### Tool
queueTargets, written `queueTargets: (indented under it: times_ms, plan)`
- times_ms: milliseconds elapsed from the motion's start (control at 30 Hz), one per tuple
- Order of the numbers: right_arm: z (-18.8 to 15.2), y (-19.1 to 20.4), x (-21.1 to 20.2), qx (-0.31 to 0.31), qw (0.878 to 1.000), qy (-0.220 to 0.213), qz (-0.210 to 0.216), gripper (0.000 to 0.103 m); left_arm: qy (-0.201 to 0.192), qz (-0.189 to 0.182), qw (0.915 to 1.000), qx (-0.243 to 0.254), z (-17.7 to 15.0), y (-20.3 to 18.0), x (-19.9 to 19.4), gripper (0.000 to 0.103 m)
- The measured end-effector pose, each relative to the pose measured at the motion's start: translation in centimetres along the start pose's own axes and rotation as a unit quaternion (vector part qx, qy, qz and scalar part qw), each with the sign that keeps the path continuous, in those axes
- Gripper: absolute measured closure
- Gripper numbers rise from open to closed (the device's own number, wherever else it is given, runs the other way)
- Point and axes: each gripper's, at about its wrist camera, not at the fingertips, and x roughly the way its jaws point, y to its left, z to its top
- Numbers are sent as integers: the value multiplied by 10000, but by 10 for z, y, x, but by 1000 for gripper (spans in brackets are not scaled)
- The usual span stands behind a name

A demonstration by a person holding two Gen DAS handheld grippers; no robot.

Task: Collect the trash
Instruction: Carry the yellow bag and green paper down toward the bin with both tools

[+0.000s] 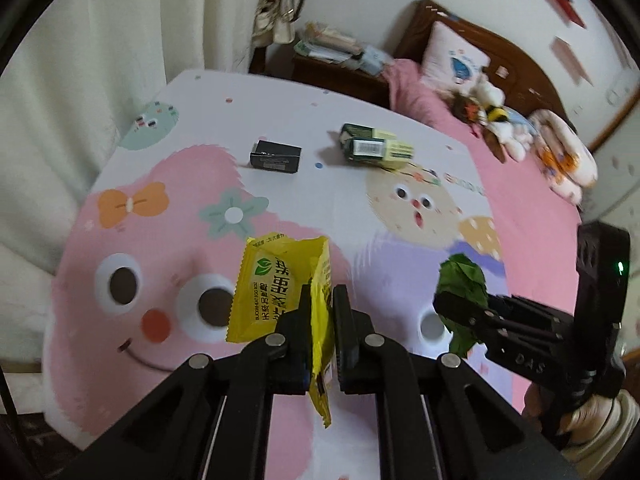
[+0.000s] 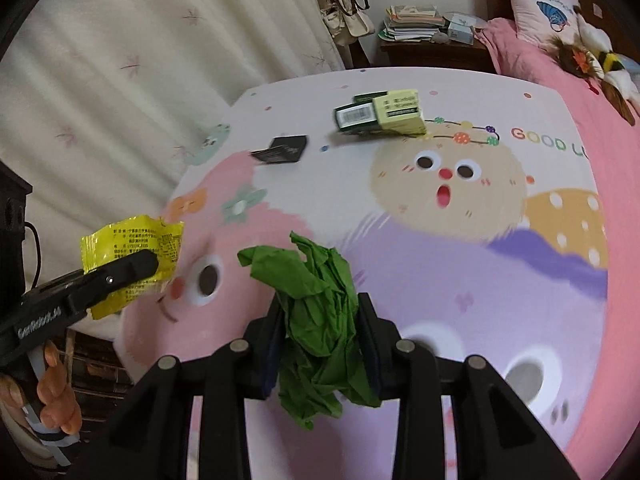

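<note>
The left gripper [image 1: 322, 300] pinches a yellow wrapper [image 1: 280, 280]; the right gripper [image 2: 320, 316] clamps crumpled green paper [image 2: 316, 320] above a cartoon-print sheet [image 2: 500, 280] with two boxes.

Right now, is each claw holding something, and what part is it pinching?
Yes. The left claw pinches the yellow wrapper at its lower, folded part. The right claw squeezes the crumpled green paper around its middle.

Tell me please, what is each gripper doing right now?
Left gripper: closed on the yellow wrapper.
Right gripper: closed on the green paper.
</note>
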Motion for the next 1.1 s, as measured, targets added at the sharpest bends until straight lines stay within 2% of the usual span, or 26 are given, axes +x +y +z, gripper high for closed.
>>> queueTargets:
  times_ms: [300, 500, 633, 800, 1100]
  plan:
    - [-80, 70, -46, 292, 9989, -357, -101, 69, -283, -177, 9942, 1024, -72, 11, -89, 96]
    - [-148, 114, -57, 714, 9957, -470, -366, 69, -308, -363, 9884, 1444, -131, 37, -128, 96]
    - [-191, 136, -60, 940, 9934, -414, -504, 69, -146, -539, 9854, 1608, -172, 53, -136, 96]
    - [-236, 153, -59, 1093, 9918, -94, -661, 69, 222, -757, 9818, 1730, -223, 63, -138, 96]
    - [-283, 157, -32, 1171, 9893, 395, -770, 69, 683, -831, 9815, 1585, -273, 65, -124, 96]
